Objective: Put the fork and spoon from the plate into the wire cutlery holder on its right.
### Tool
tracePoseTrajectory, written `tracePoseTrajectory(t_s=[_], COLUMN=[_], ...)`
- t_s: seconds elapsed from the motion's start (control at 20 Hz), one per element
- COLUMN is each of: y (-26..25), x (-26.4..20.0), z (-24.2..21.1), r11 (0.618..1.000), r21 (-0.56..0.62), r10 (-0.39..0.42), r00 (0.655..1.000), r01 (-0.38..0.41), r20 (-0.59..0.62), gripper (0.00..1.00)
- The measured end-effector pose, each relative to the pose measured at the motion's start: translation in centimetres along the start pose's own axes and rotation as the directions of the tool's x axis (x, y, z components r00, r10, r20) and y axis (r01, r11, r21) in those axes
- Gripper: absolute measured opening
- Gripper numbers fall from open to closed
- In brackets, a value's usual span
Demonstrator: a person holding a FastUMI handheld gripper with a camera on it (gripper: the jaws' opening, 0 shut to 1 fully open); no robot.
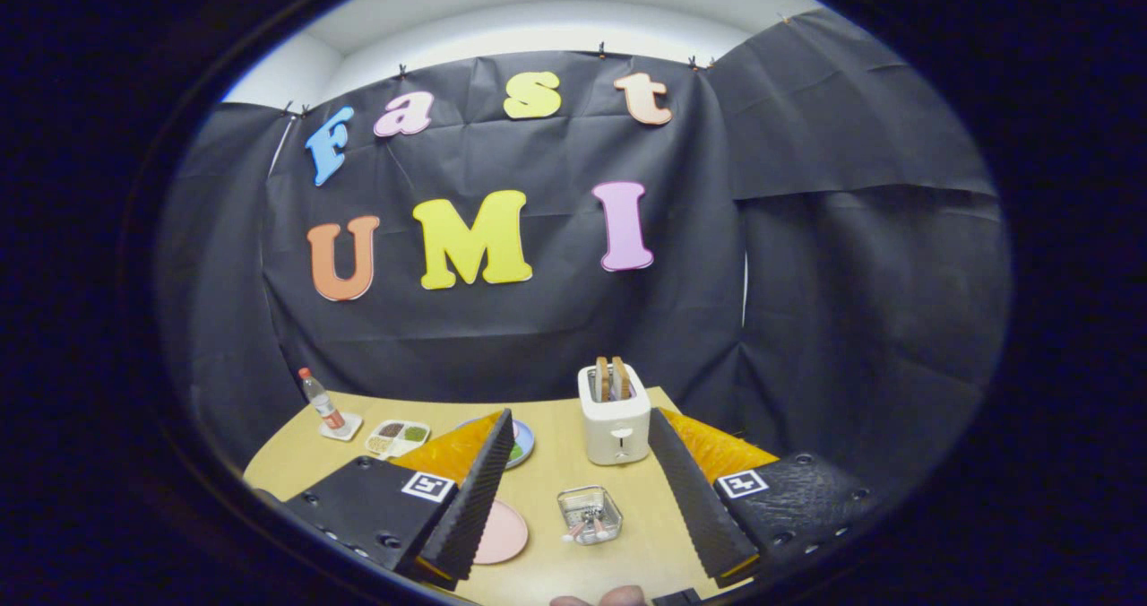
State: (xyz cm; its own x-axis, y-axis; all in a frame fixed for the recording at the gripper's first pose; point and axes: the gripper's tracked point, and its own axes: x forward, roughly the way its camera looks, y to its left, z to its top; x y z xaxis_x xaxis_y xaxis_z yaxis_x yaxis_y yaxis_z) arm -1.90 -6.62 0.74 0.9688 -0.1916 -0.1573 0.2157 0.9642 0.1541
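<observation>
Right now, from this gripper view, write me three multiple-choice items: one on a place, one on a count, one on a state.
1. The wire cutlery holder sits:
A) right of the pink plate
B) behind the toaster
C) beside the bottle

2. Slices standing in the toaster:
A) none
B) two
C) four

3. The gripper is:
A) shut on a fork
B) open, holding nothing
C) shut on the plate

Answers:
1 A, the holder lies beside the plate, nearer than the toaster.
2 B, two brown slices stick up.
3 B, its fingers are spread wide above the table.
</observation>
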Motion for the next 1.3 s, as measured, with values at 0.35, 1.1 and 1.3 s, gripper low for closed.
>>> tracePoseTrajectory(t_s=[0.35, 1.1, 1.3], y=[0.3, -1.1, -1.4], x=[-0.1, 0.1, -0.3], z=[0.3, 0.6, 1.4], r11=[1.0, 0.998, 0.999], r21=[-0.01, 0.008, -0.002], r10=[-0.021, -0.059, -0.052], r00=[1.0, 0.997, 0.996], r01=[0.021, 0.059, 0.053], r20=[0.01, 0.045, 0.074], gripper=[0.91, 0.92, 0.92])
